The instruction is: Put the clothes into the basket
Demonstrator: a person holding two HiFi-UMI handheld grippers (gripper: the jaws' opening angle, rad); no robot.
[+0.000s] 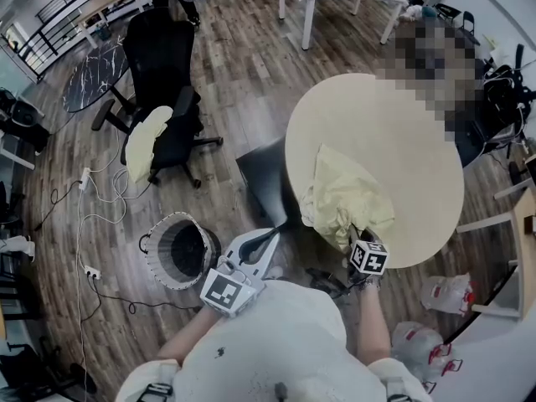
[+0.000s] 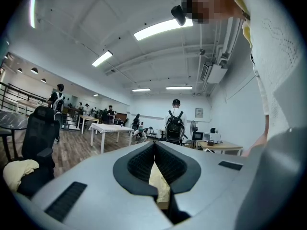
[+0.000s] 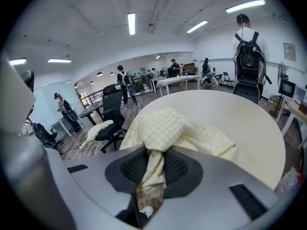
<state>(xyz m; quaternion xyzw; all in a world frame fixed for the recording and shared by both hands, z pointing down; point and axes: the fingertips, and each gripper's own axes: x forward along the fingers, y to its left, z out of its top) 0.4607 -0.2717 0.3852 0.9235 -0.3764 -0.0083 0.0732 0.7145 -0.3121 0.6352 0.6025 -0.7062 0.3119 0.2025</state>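
The basket (image 1: 156, 263) is standing on the floor, left of the left gripper (image 1: 270, 239) and below it, well apart from the right jaws. The left jaws are pointing level, meeting at their tips and gripping nothing. Only a pale sliver is showing in the gap behind their pads (image 2: 139, 164), and what it is cannot be told. To their right, a yellow checked cloth (image 1: 343, 195) is lying crumpled on the round counter (image 1: 402, 132) near its close edge. The right gripper (image 3: 156, 153) is angling down at it, jaws nearly together and pinching a bunched fold between the pads. The fold is rising to the jaws while the rest is spreading on the counter just beyond them.
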